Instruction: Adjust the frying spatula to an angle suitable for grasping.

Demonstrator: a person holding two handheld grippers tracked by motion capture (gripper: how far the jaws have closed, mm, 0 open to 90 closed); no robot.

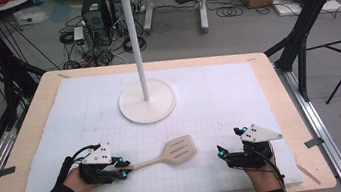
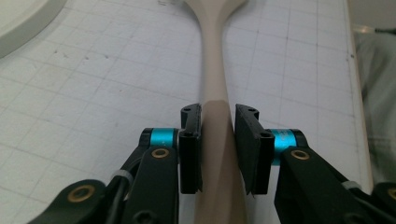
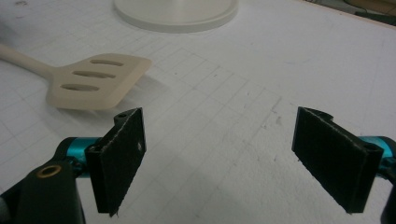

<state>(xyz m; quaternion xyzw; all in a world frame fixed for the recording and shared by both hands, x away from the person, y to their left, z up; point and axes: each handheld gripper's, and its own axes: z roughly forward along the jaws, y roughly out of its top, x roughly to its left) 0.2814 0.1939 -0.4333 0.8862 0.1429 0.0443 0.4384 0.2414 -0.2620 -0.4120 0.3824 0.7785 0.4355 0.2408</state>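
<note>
A beige slotted spatula (image 1: 180, 150) lies flat on the white gridded mat (image 1: 219, 94), head to the right and handle pointing left. My left gripper (image 1: 125, 170) straddles the end of that handle. In the left gripper view the handle (image 2: 212, 70) runs between the pads of this gripper (image 2: 218, 126): the left pad (image 2: 190, 154) rests against it, while a thin gap separates the right pad from it, so the jaws stand slightly open around it. My right gripper (image 1: 229, 142) sits on the mat to the right of the spatula head (image 3: 95, 81), its jaws (image 3: 217, 149) wide open and holding nothing.
A white hook stand rises from a round base (image 1: 147, 101) at the mat's middle, behind the spatula; its pole (image 1: 136, 40) reaches the top of the high view. The wooden table rim (image 1: 24, 147) frames the mat. Cables, boxes and tripods stand on the floor beyond.
</note>
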